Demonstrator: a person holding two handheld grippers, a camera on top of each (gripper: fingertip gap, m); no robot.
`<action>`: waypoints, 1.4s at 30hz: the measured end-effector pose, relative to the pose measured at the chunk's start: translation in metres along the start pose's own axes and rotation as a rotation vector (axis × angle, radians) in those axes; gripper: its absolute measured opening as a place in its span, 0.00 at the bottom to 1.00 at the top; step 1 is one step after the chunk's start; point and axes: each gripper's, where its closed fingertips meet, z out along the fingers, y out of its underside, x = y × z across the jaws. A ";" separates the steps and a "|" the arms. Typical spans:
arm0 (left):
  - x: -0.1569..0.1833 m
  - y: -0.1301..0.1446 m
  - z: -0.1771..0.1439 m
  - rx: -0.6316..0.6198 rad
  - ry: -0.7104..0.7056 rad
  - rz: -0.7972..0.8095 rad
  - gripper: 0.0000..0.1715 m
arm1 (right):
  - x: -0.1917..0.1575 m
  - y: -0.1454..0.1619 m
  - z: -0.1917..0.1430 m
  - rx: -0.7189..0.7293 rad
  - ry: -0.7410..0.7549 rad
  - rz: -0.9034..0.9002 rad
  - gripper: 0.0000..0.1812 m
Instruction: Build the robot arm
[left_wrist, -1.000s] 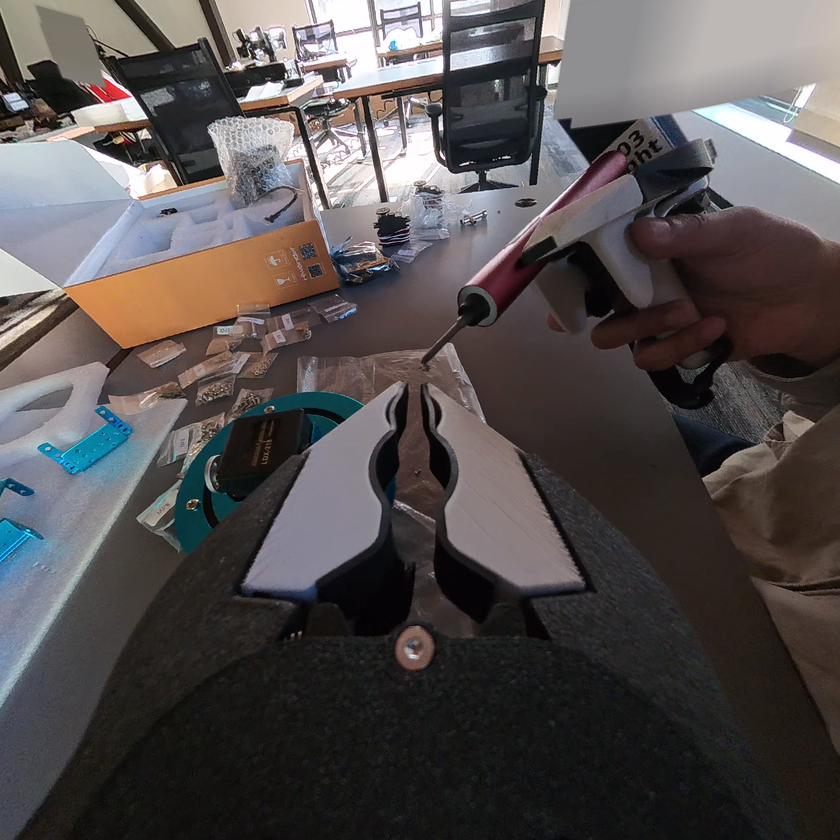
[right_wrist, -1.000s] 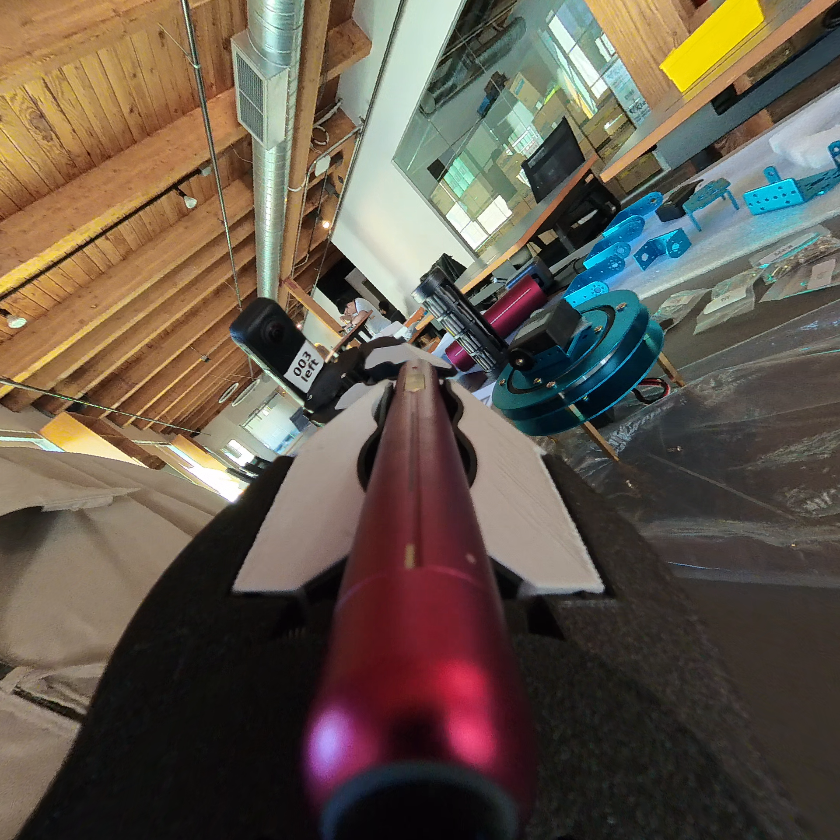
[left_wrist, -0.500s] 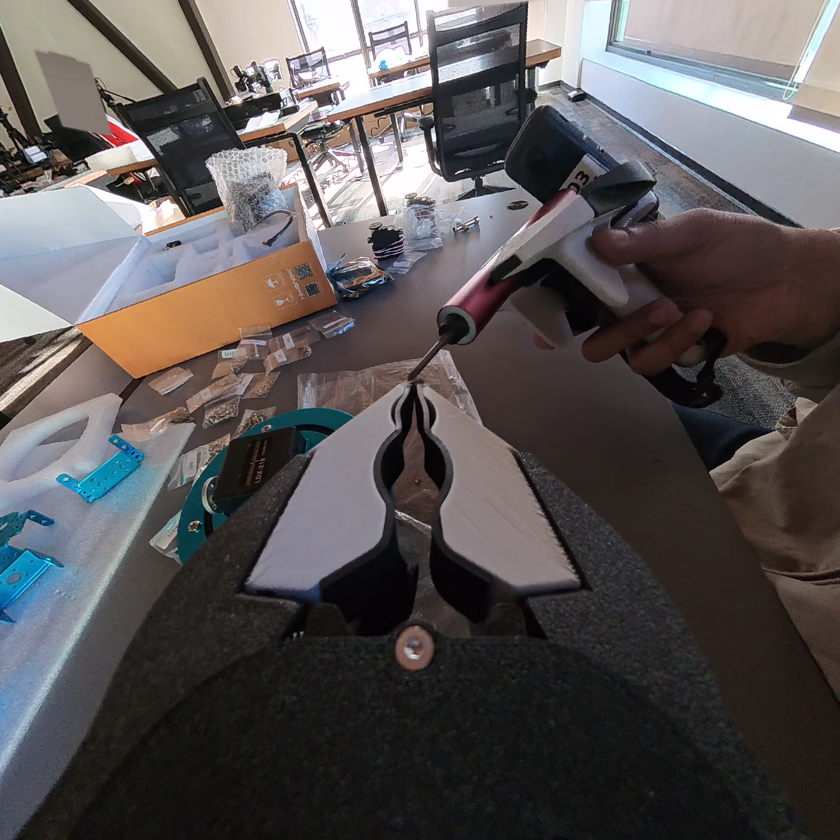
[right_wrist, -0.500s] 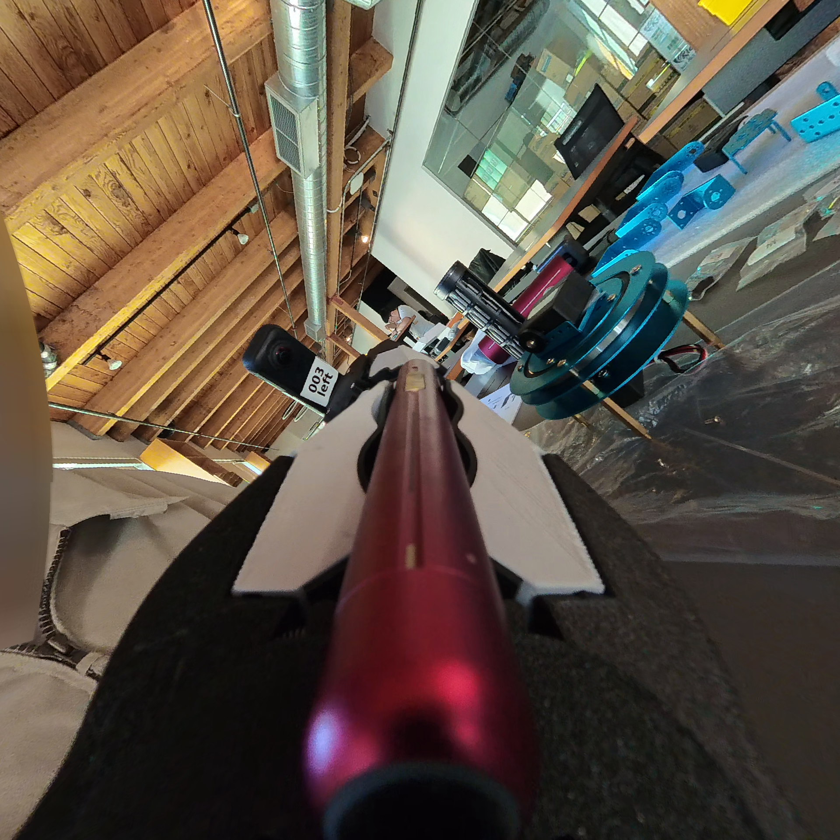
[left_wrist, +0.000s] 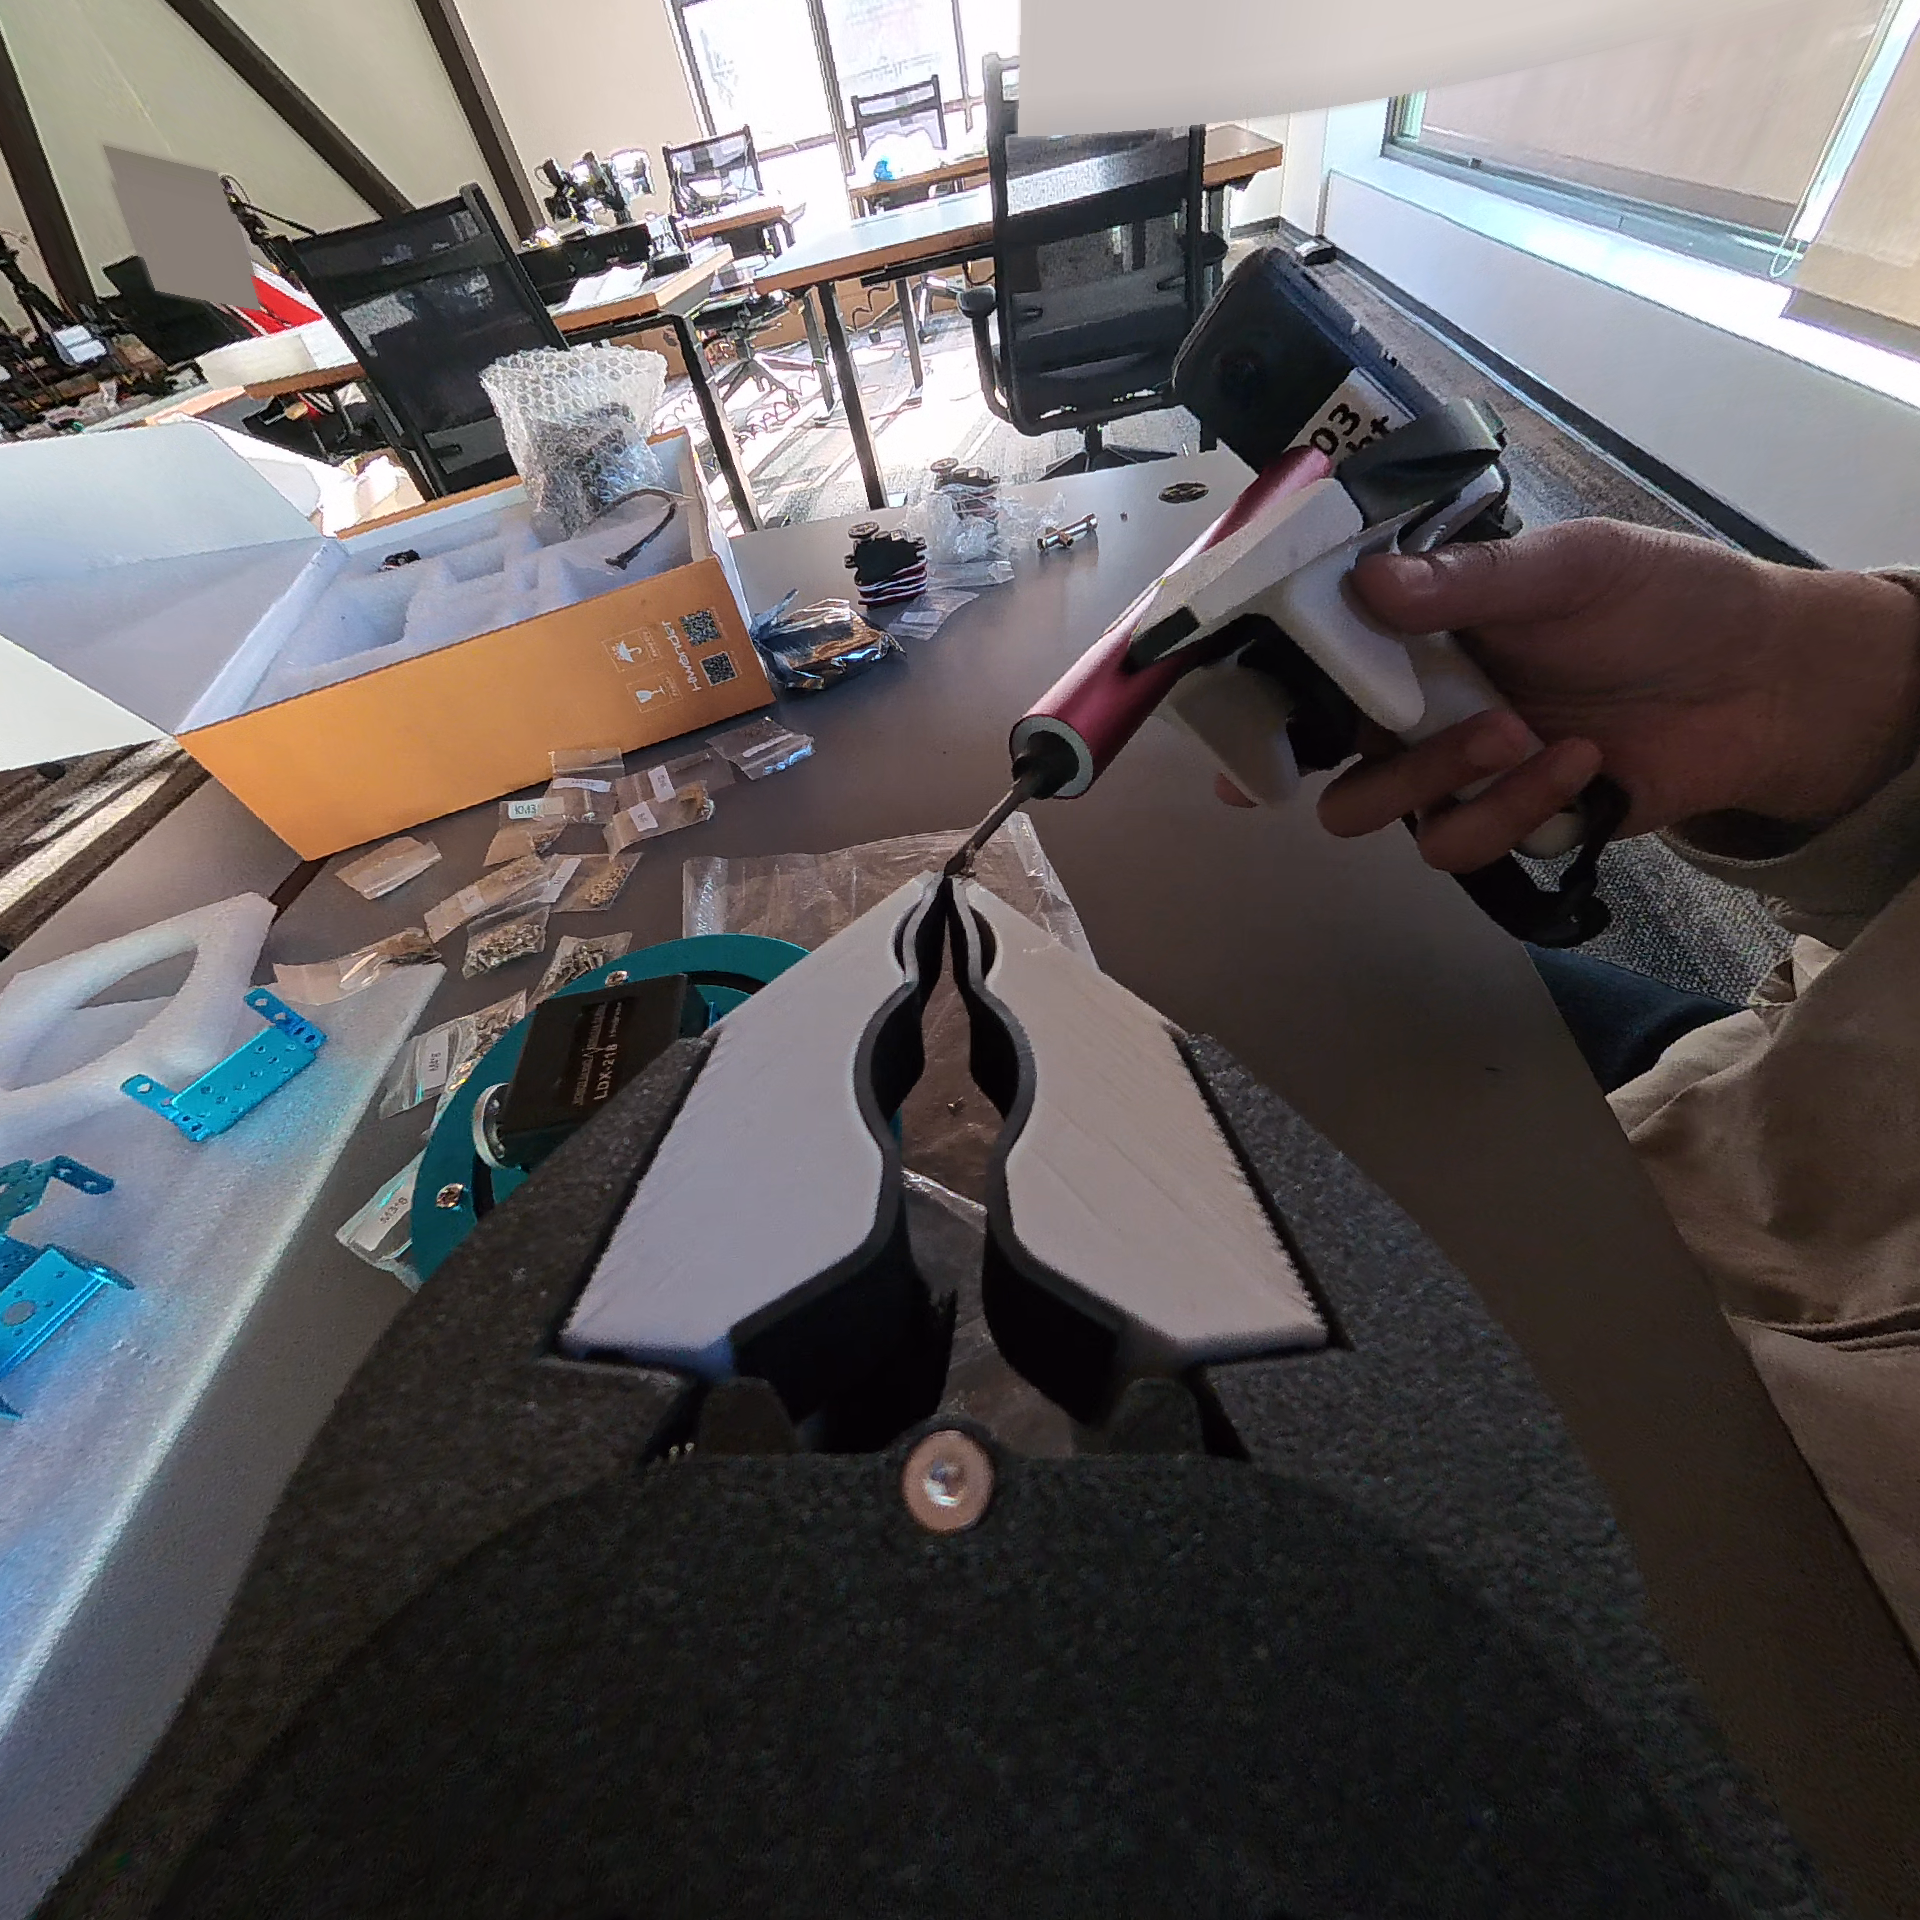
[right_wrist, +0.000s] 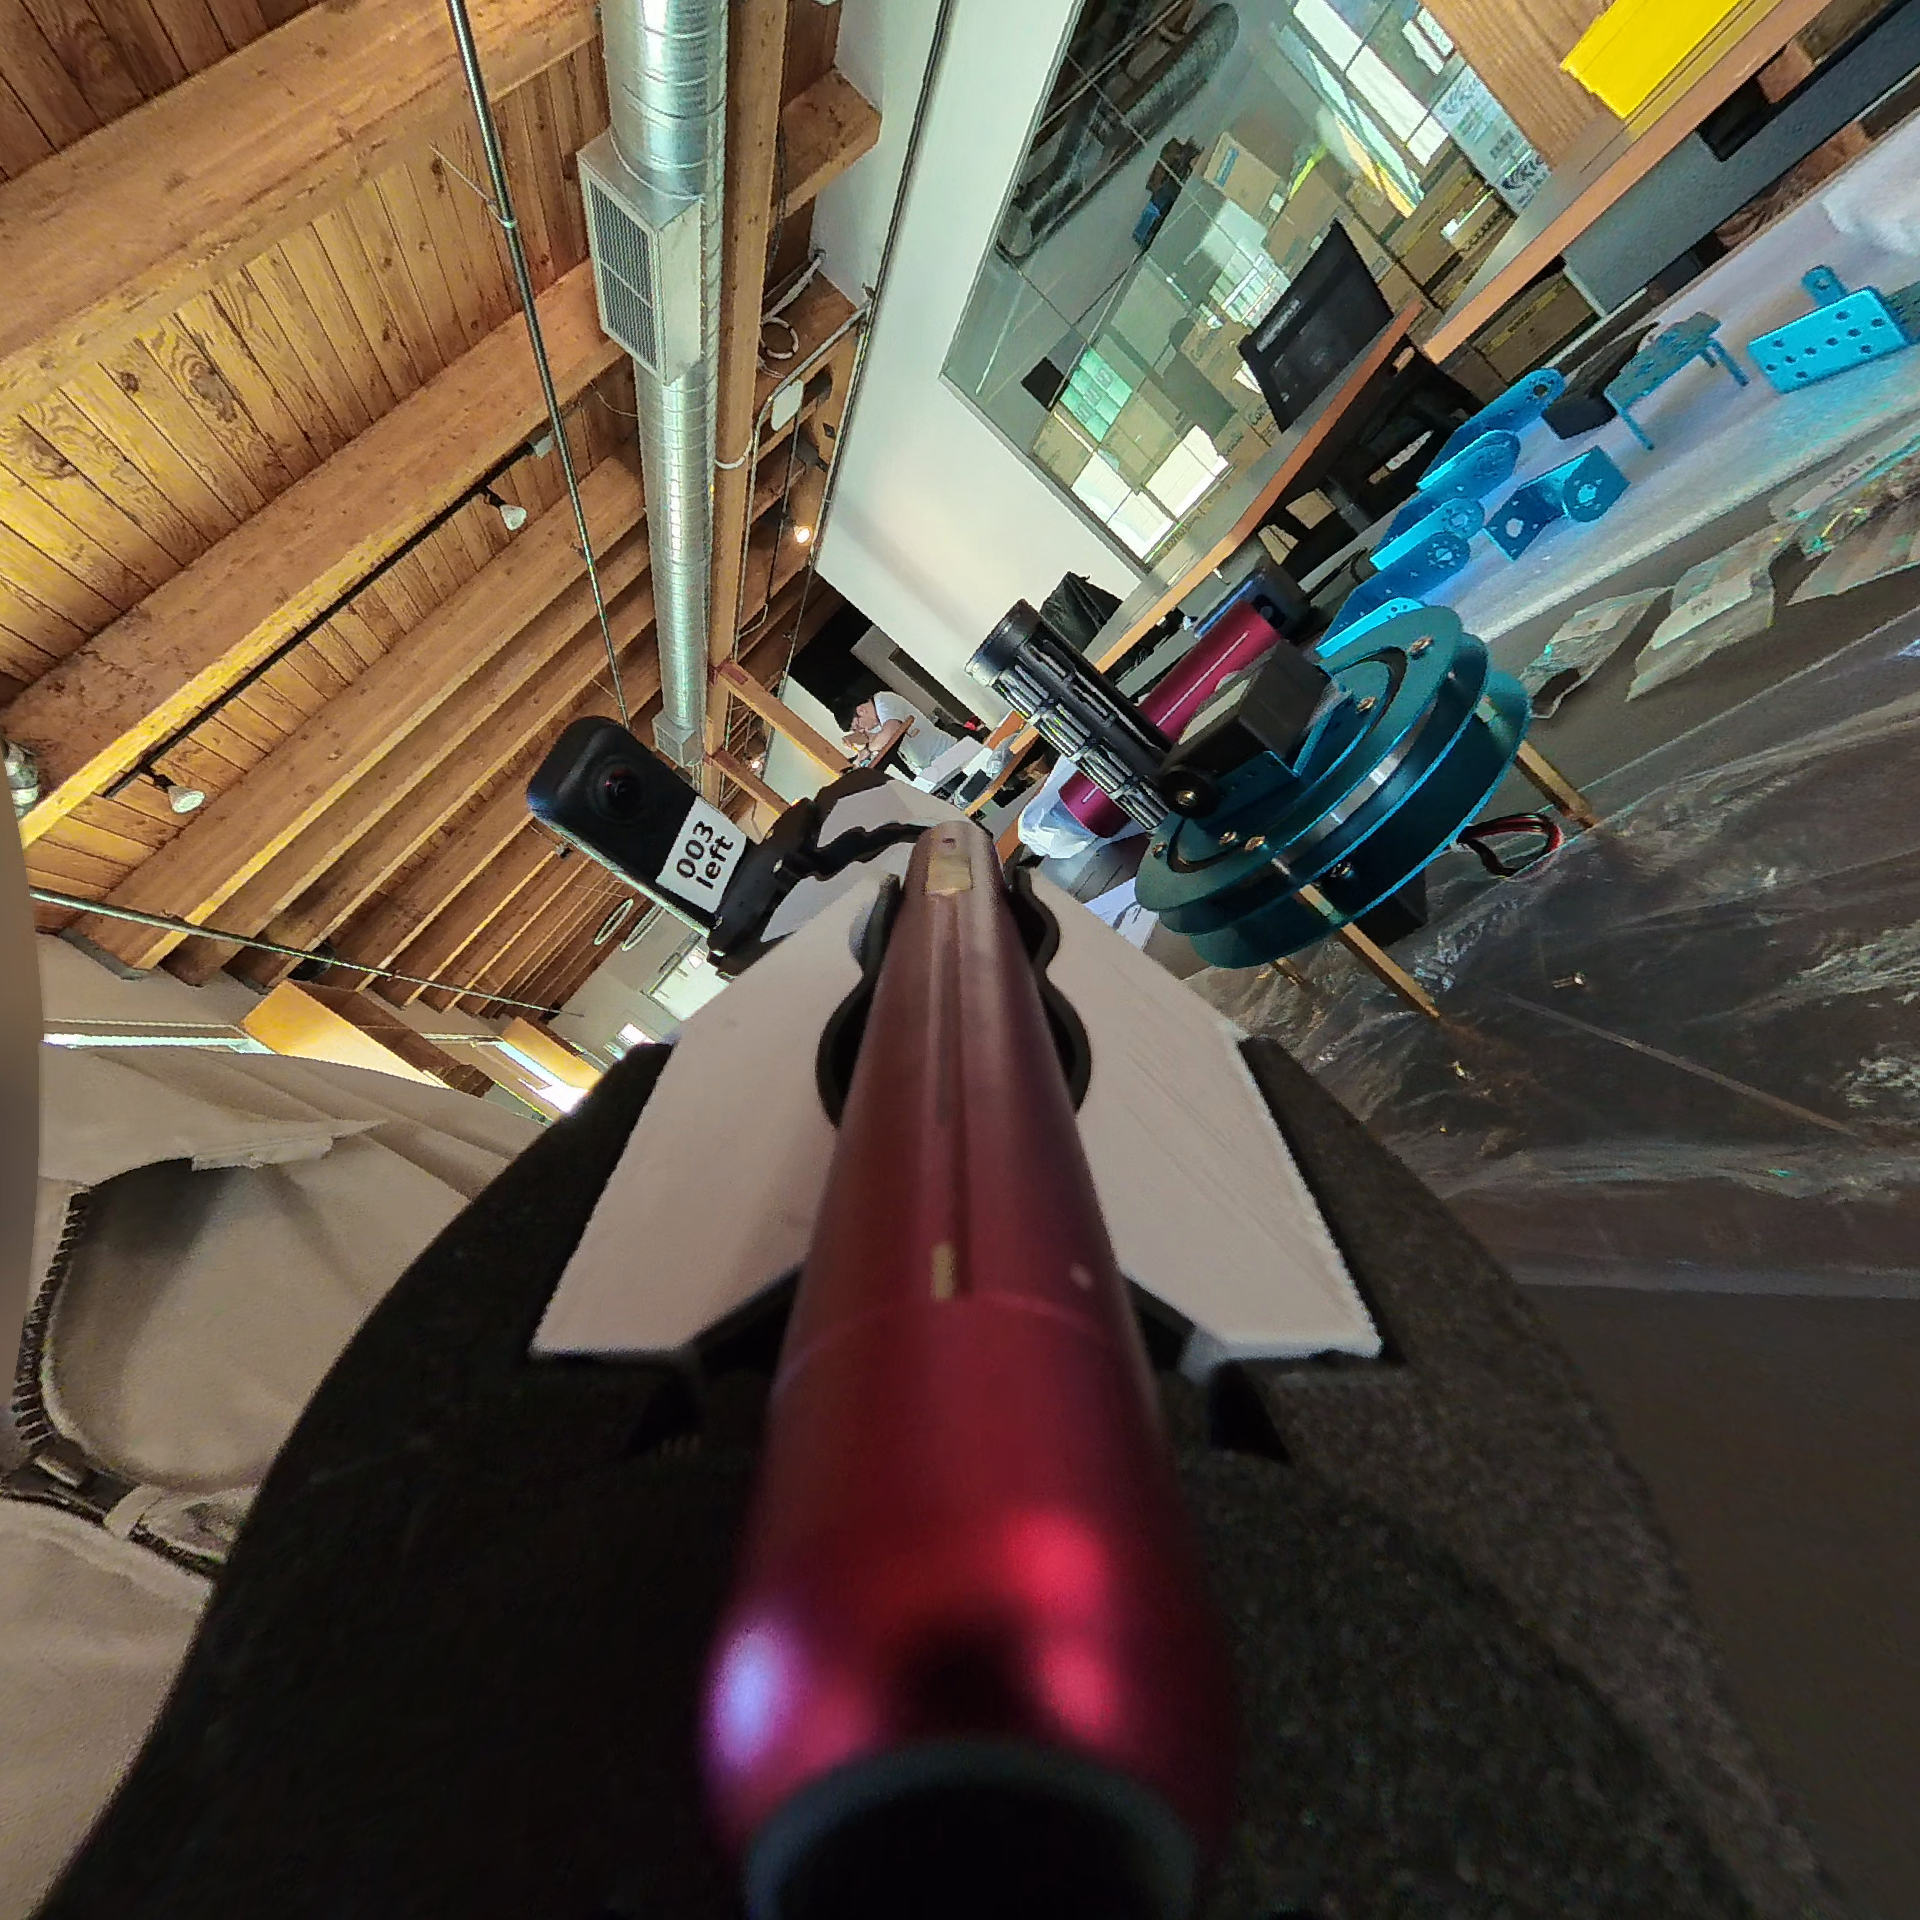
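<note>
Two hand-held grippers meet over a dark grey table (left_wrist: 1299, 935) strewn with kit parts. Largest item: an open orange cardboard box with white foam lining (left_wrist: 468, 707) at the far left, a wad of bubble wrap (left_wrist: 577, 416) standing in its back corner. Nearer left, a white foam sheet (left_wrist: 156, 1195) carries blue perforated metal brackets (left_wrist: 223, 1065). A round teal metal turntable base (left_wrist: 457, 1226) with a black servo block (left_wrist: 587, 1049) on top sits just left of the left gripper (left_wrist: 948, 888); in the right wrist view the same base (right_wrist: 1340, 810) appears tilted beyond the tool's tip. A clear crumpled plastic bag (left_wrist: 831, 883) lies flat beneath the left gripper's tips. Small clear packets of screws (left_wrist: 540, 883) are scattered between box and base. Left gripper: white fingers nearly together, only a thin slit at the tips; whether anything is pinched there, cannot tell. Right gripper (left_wrist: 1184, 623), gripped by a person's hand (left_wrist: 1621, 675), is clamped along a dark red metal electric screwdriver (left_wrist: 1101, 691); from its own camera the red barrel (right_wrist: 956, 1299) runs straight down the middle between the white fingers (right_wrist: 748, 1143). The screwdriver's thin dark bit (left_wrist: 987, 826) slants down and left, its point just at the left gripper's fingertips. Smallest: a few loose screws on the bag (right_wrist: 1569, 979).
</note>
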 end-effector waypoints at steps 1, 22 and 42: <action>0.000 0.000 0.000 0.001 0.001 -0.005 0.00 | 0.000 0.000 0.000 0.003 -0.002 0.004 0.11; -0.011 -0.003 -0.002 0.066 0.083 -0.312 0.13 | -0.004 -0.002 0.001 0.002 0.032 -0.159 0.11; -0.038 0.015 -0.015 -0.087 -0.111 -0.143 0.09 | 0.095 0.018 -0.018 -0.615 0.337 -0.546 0.11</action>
